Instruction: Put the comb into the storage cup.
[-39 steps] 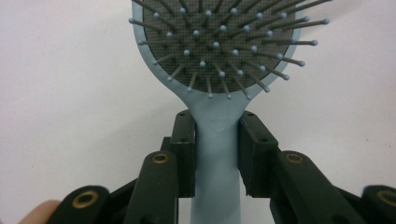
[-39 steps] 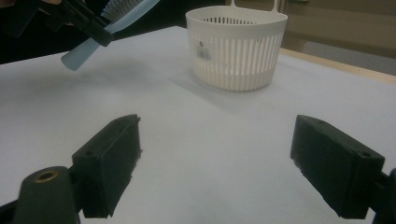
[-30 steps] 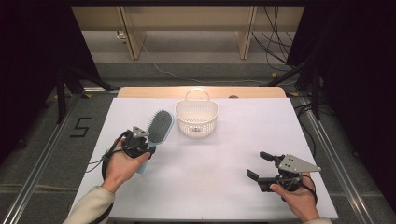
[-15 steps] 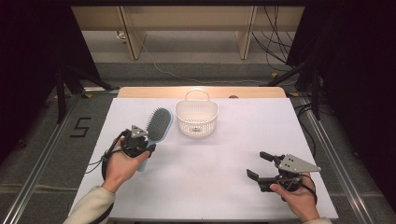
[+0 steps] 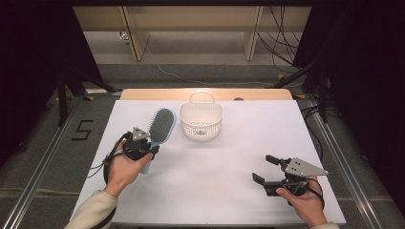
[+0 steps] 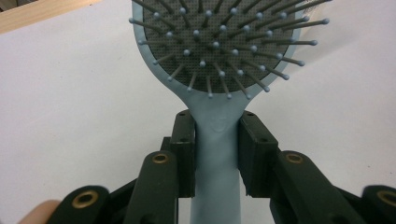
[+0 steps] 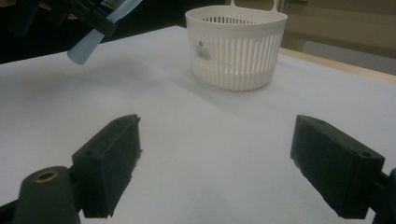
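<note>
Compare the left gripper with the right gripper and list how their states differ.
The left gripper is clamped on the blue hairbrush at the top of its handle; the right gripper holds nothing. The left gripper's jaws stand close together, the right gripper's wide apart. The left sits near the white basket, the right farther off. Both are hand-held, with black jaws.

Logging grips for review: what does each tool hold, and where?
Left tool clamps the blue hairbrush by its handle, just below the head; right tool is open, empty.

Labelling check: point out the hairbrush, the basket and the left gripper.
hairbrush (image 6: pixel 215 44), left gripper view, bristle pad.
basket (image 5: pixel 190 119), high view, white side wall.
left gripper (image 6: pixel 215 154), left gripper view, midway between the pads clamping the brush neck.
</note>
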`<action>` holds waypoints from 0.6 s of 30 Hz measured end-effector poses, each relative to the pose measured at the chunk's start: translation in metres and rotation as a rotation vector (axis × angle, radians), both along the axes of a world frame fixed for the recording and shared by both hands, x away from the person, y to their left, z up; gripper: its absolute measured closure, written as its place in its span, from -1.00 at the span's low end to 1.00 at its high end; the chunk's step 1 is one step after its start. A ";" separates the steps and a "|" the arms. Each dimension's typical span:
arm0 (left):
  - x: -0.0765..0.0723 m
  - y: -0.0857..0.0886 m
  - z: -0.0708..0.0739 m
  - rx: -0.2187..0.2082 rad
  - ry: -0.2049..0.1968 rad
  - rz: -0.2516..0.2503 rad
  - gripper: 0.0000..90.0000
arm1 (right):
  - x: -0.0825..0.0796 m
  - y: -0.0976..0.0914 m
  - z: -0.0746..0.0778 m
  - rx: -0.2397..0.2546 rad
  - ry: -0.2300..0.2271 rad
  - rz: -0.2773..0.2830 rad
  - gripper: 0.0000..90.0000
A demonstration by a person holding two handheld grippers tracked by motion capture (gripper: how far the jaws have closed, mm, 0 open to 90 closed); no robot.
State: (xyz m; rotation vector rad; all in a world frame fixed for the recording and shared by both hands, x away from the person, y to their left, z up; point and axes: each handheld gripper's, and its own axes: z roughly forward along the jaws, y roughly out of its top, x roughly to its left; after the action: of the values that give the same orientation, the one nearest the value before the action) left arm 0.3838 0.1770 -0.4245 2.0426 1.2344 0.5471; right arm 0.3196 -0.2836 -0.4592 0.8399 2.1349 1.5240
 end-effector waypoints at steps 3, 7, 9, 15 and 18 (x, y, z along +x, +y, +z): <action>0.000 0.000 0.000 -0.002 -0.005 0.000 0.55 | 0.000 0.000 0.000 0.002 0.000 0.001 -0.63; 0.000 0.000 0.001 -0.006 -0.014 0.001 0.55 | 0.000 0.000 0.000 0.000 0.000 0.000 -0.63; 0.000 0.000 0.001 -0.009 -0.016 0.002 0.55 | 0.000 0.000 0.000 0.000 0.000 0.000 -0.63; -0.001 -0.001 0.002 -0.014 -0.027 0.004 0.55 | 0.000 0.000 0.000 0.000 0.000 0.000 -0.63; -0.001 -0.001 0.002 -0.018 -0.029 0.005 0.55 | 0.000 0.000 0.000 0.000 0.001 0.000 -0.63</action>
State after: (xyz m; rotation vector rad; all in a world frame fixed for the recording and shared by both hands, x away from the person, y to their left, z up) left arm 0.3831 0.1762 -0.4226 2.0105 1.2228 0.5644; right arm 0.3196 -0.2834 -0.4593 0.8409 2.1357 1.5237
